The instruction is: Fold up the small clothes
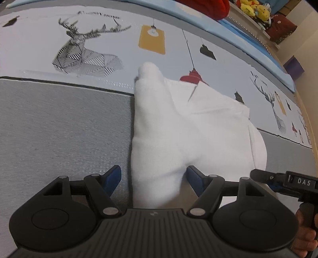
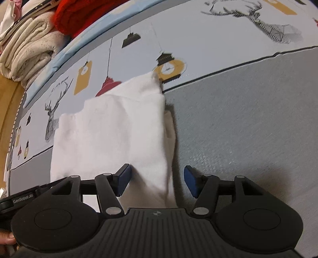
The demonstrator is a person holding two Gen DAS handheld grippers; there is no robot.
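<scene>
A white garment lies folded on the patterned mat, with a rolled edge along its left side. My left gripper is open, its blue pads on either side of the garment's near left corner. In the right wrist view the same white garment lies ahead and to the left. My right gripper is open, its blue pads on either side of the garment's near right corner. The right gripper also shows at the right edge of the left wrist view.
The mat is grey with a white band printed with deer and lamps. A red cloth and a folded cream towel lie beyond the mat's far edge. Plush toys sit at the back right.
</scene>
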